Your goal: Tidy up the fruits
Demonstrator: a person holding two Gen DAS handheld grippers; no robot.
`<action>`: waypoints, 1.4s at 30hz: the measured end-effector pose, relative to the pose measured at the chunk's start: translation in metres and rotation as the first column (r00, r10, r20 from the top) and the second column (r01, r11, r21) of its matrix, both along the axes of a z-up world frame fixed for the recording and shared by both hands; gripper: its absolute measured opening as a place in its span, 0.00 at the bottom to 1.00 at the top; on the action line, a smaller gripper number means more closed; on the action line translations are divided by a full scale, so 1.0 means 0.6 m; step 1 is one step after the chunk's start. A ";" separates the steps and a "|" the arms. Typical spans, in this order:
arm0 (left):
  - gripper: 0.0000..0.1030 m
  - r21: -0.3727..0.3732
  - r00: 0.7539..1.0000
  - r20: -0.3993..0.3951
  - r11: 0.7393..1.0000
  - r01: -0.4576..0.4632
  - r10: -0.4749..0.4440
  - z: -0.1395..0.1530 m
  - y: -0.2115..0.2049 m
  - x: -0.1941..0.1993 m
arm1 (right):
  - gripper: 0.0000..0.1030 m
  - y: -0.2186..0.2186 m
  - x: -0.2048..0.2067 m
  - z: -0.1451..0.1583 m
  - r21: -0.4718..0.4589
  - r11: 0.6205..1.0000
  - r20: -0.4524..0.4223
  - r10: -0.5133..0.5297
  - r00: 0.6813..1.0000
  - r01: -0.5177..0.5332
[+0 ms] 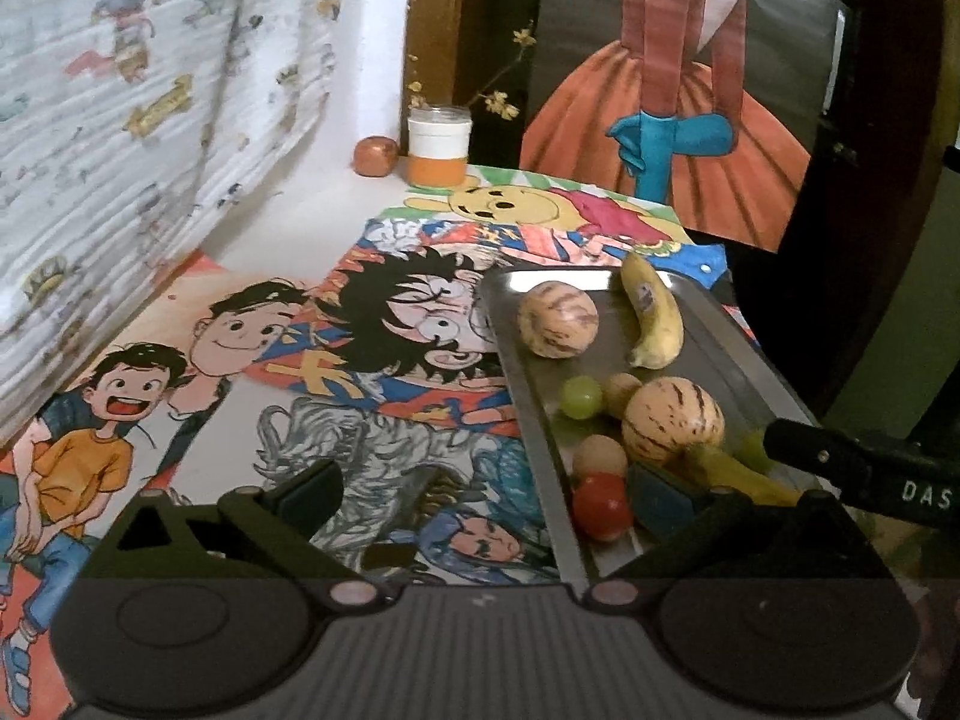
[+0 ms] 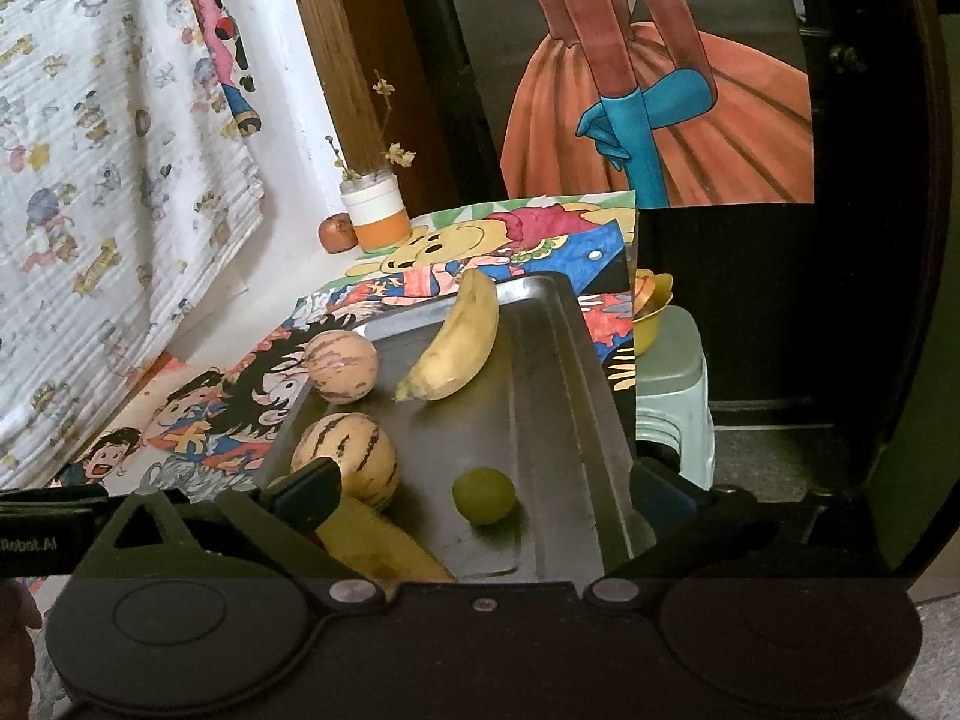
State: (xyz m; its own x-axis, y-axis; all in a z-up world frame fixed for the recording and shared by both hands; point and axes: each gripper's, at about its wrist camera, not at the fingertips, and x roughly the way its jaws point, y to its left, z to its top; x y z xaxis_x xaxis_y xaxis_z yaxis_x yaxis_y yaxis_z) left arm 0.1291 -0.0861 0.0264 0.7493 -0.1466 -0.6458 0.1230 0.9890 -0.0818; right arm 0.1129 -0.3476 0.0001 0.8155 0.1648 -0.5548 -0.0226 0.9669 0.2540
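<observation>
A metal tray [image 1: 714,324] [image 2: 558,360] holds two striped pale melons [image 1: 558,319] [image 1: 672,420], a banana [image 1: 651,312] [image 2: 456,348], a green grape [image 1: 581,397], a red tomato [image 1: 602,505] and small tan fruits [image 1: 599,456]. A second banana [image 2: 384,546] lies at the tray's near end. My left gripper [image 1: 480,492] is open and empty over the tray's left rim. My right gripper [image 2: 480,492] is open above the tray, with a green grape [image 2: 483,495] between its fingers, apart from both.
Cartoon posters [image 1: 336,324] cover the table. An orange-and-white jar [image 1: 438,147] with twigs and a brown fruit [image 1: 375,157] stand at the back. A patterned cloth [image 1: 120,120] hangs left. A grey stool [image 2: 672,396] with a yellow bowl [image 2: 651,306] stands right of the table.
</observation>
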 end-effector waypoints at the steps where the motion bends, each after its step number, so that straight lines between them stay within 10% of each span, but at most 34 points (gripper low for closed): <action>1: 1.00 0.003 1.000 0.005 1.000 -0.004 0.004 0.001 0.001 -0.001 | 0.99 0.001 -0.001 0.001 -0.002 1.000 0.000 -0.001 1.000 0.001; 42: 1.00 -0.081 0.984 0.147 0.992 -0.093 0.104 0.006 0.059 -0.092 | 0.99 0.078 -0.108 0.033 -0.120 0.992 0.147 -0.015 0.989 0.033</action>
